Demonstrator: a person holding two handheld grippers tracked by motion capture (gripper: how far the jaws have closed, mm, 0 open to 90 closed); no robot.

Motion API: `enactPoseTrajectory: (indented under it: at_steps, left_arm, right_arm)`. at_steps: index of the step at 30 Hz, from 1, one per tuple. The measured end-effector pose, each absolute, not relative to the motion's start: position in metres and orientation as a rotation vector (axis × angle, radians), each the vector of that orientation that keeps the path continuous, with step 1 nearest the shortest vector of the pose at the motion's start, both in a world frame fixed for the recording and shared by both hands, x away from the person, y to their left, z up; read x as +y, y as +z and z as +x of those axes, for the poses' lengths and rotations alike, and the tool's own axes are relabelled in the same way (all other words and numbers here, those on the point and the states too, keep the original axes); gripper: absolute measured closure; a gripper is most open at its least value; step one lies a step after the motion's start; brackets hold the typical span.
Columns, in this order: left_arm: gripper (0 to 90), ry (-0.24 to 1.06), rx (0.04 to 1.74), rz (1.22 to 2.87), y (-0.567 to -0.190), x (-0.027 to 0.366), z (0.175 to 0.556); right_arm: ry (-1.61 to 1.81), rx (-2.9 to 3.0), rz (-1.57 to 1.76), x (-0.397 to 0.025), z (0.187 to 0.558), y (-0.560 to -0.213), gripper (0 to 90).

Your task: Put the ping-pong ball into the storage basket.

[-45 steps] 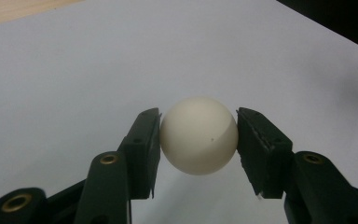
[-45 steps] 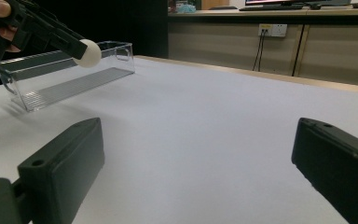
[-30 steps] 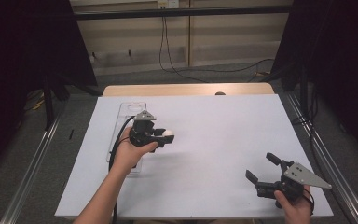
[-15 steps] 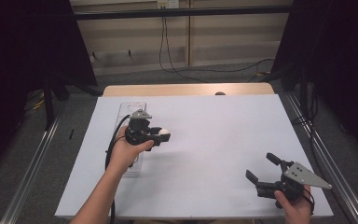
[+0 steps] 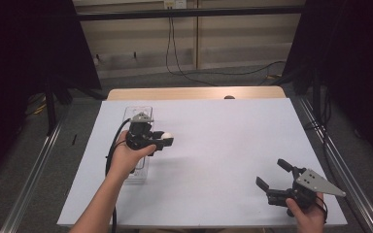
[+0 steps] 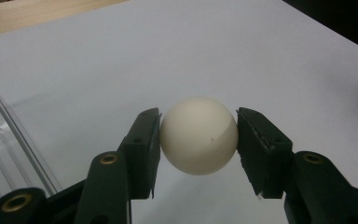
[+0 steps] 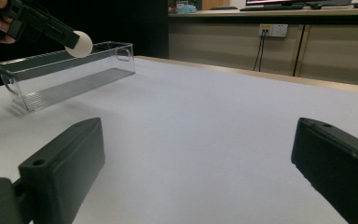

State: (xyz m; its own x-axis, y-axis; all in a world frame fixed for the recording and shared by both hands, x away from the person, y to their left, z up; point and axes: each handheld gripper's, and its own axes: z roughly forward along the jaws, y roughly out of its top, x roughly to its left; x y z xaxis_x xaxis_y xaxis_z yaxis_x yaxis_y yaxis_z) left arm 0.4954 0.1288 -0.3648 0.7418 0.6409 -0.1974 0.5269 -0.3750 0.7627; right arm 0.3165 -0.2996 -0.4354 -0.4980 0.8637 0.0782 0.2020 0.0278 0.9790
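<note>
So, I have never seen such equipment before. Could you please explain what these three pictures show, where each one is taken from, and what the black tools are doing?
A person sits at a table covered with a white sheet and holds a hand-operated gripper in each hand; there is no robot arm. The high view looks down from above the person's side. The other two pictures come from small cameras riding on each gripper, looking along its two black jaws.

The left gripper is shut on a white ball, raised above the table beside a clear plastic bin. In the high view you see the same ball at the jaw tips. The bin looks empty.

The right gripper is open and holds nothing, near the table's front right corner.
</note>
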Motion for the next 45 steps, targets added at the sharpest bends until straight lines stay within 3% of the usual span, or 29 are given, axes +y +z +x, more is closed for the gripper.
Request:
enactPoseTrajectory:
  at_steps: [45]
  left_arm:
    - [50.8,0.197,0.930,2.035,-0.359,0.155,0.499]
  right_arm:
    - [1.507,1.745,1.084,-0.299,0.317,-0.436,2.3]
